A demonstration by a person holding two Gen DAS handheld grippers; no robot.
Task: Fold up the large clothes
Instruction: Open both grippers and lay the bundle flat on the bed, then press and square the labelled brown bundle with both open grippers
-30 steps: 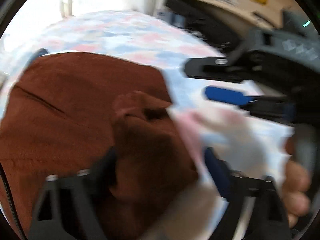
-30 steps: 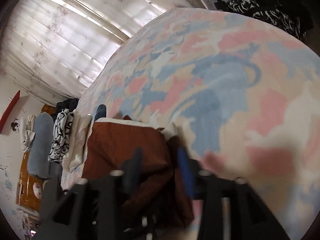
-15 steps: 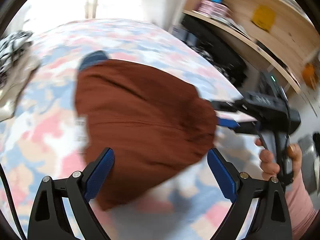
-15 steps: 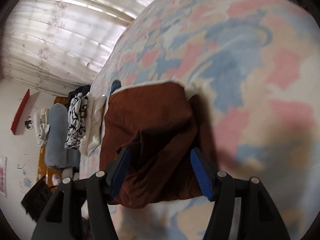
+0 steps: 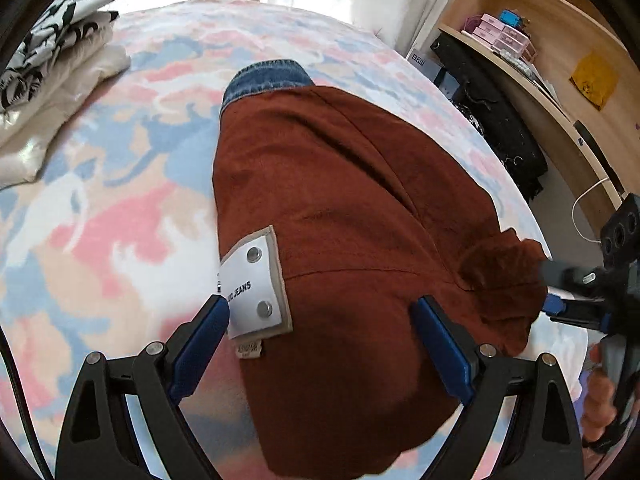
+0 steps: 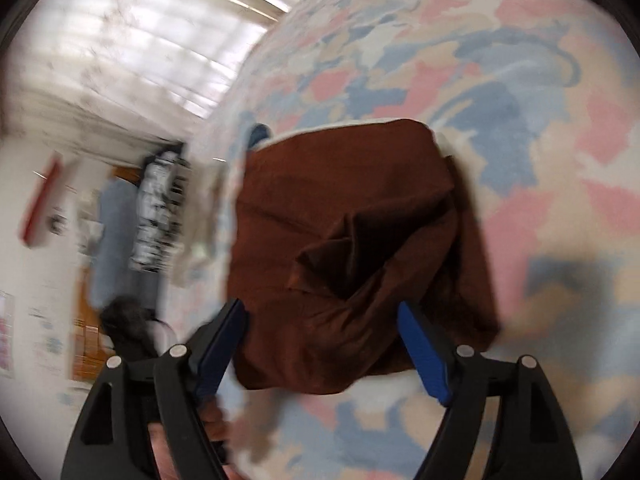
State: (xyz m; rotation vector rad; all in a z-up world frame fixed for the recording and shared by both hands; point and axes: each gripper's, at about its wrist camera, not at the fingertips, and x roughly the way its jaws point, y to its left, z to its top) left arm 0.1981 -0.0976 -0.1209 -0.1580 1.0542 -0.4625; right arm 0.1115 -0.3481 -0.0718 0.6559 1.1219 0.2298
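A folded rust-brown garment (image 5: 352, 216) lies on the patterned bedspread (image 5: 100, 208), with a blue denim collar (image 5: 266, 78) at its far end and a white label patch (image 5: 252, 284) near me. My left gripper (image 5: 320, 320) stands open above the garment's near edge, nothing pressed between its blue pads. In the right wrist view the same garment (image 6: 344, 216) lies ahead with a loose rumpled flap. My right gripper (image 6: 322, 334) has its jaws opening, and the cloth below is not gripped. The right gripper also shows at the left view's right edge (image 5: 560, 304), beside the garment's corner.
A stack of folded clothes (image 5: 52, 60), black-and-white print on top, sits at the bed's far left. A wooden shelf unit (image 5: 560, 52) and a black bag (image 5: 496, 120) stand beyond the bed's right side. A hand (image 5: 600, 404) holds the right gripper.
Both grippers have let go of the brown garment and drawn back from it. The garment now lies folded flat on the bed, and the left view has rolled and shifted sideways.
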